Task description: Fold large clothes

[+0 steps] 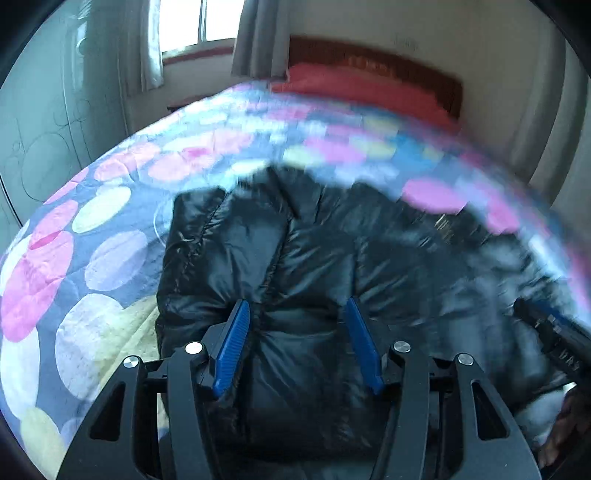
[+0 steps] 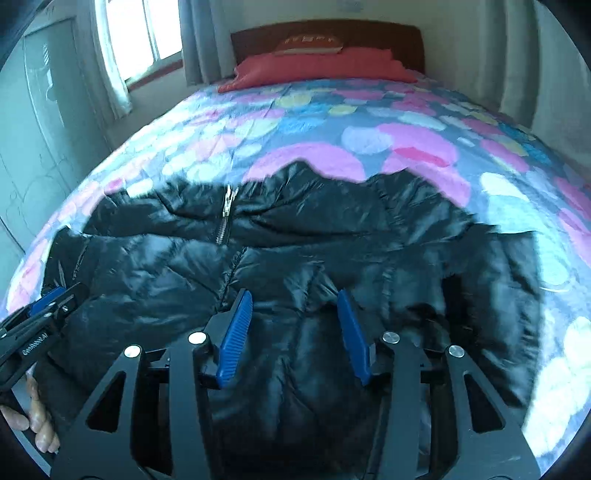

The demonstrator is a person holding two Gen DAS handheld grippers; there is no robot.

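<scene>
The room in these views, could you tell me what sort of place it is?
Most likely a bedroom: a bed with a spotted quilt, a red pillow against a wooden headboard, and a curtained window.

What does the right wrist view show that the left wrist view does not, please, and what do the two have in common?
Only the right wrist view shows the jacket's open zipper, the flat red item on the pillow, the right gripper with its jaws apart over the fabric, and the hand holding the left gripper. Only the left wrist view shows the left gripper head-on, jaws apart, nothing clamped. Both share the black puffer jacket spread on the dotted bedspread, the red pillow, wooden headboard and window.
</scene>
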